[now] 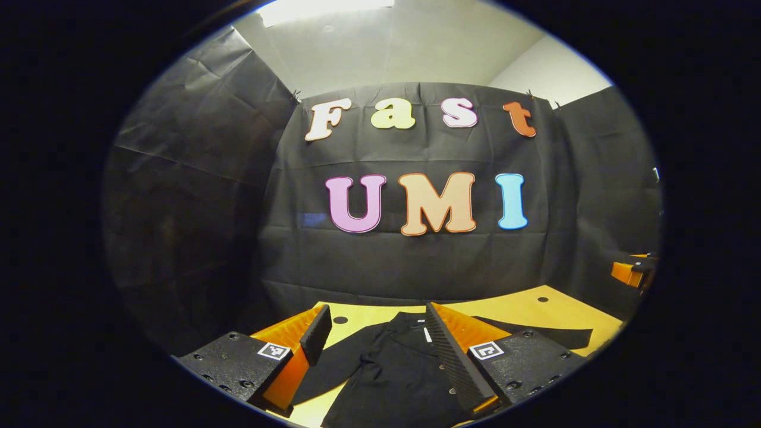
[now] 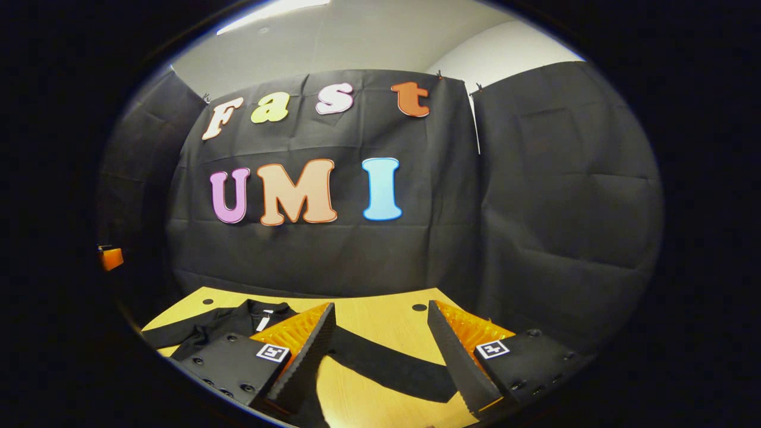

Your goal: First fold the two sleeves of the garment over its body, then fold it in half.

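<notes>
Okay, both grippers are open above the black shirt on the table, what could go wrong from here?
1. The black shirt on the wooden table gives strong contrast, but its own folds are hard to see, so a pinch may catch two layers.
2. The right sleeve lies stretched out between the right gripper fingers; grabbing it mid-length could fold it crooked.
3. The left gripper hangs over the collar, not a sleeve.

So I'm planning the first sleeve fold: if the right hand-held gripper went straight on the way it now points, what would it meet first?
Probably the garment's outstretched sleeve, which lies flat on the table across the gap between the open right hand-held gripper fingers. Depth is unclear; aimed higher, it would pass over the sleeve toward the booth wall.
</notes>
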{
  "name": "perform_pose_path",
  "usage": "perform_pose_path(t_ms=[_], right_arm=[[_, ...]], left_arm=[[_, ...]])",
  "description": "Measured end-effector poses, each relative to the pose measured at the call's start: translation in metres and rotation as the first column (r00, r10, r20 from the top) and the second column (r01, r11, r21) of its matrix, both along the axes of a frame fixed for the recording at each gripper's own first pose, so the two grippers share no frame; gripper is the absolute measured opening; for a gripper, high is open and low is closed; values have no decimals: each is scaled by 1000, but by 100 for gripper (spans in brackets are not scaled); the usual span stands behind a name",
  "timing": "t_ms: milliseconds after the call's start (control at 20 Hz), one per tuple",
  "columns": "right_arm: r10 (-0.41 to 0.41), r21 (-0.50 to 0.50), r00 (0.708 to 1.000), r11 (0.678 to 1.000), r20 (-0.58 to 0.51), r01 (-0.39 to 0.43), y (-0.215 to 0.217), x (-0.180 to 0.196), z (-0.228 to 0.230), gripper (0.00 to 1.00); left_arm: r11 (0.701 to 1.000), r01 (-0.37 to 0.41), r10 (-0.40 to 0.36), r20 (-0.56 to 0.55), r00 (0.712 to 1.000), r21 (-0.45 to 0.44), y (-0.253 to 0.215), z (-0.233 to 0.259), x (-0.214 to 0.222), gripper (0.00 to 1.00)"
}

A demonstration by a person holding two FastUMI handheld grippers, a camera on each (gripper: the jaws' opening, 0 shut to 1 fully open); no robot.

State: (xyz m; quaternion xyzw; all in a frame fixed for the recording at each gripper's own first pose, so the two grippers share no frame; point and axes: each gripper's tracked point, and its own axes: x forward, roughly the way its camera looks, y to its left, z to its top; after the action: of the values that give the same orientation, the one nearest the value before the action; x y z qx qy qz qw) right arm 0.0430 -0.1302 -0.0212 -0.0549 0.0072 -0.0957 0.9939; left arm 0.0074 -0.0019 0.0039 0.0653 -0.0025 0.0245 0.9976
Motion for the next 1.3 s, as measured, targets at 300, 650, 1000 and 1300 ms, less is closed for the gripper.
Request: perform_pose_path(t_ms=[300, 650, 1000, 1300], right_arm=[[-70, 18, 995, 997, -76, 72, -53, 31, -55, 98], [-121, 34, 954, 990, -275, 135, -100, 58, -144, 98], [-146, 121, 875, 967, -462, 225, -143, 76, -213, 99], [-164, 104, 811, 958, -562, 266, -163, 79, -252, 99]], left_arm=[[998, -57, 57, -10, 998, 7, 8, -8, -5, 93], [994, -105, 106, -14, 994, 34, 9, -10, -6, 92], [990, -135, 136, -34, 990, 39, 12, -20, -7, 92], [986, -164, 165, -46, 985, 36, 17, -25, -6, 93]])
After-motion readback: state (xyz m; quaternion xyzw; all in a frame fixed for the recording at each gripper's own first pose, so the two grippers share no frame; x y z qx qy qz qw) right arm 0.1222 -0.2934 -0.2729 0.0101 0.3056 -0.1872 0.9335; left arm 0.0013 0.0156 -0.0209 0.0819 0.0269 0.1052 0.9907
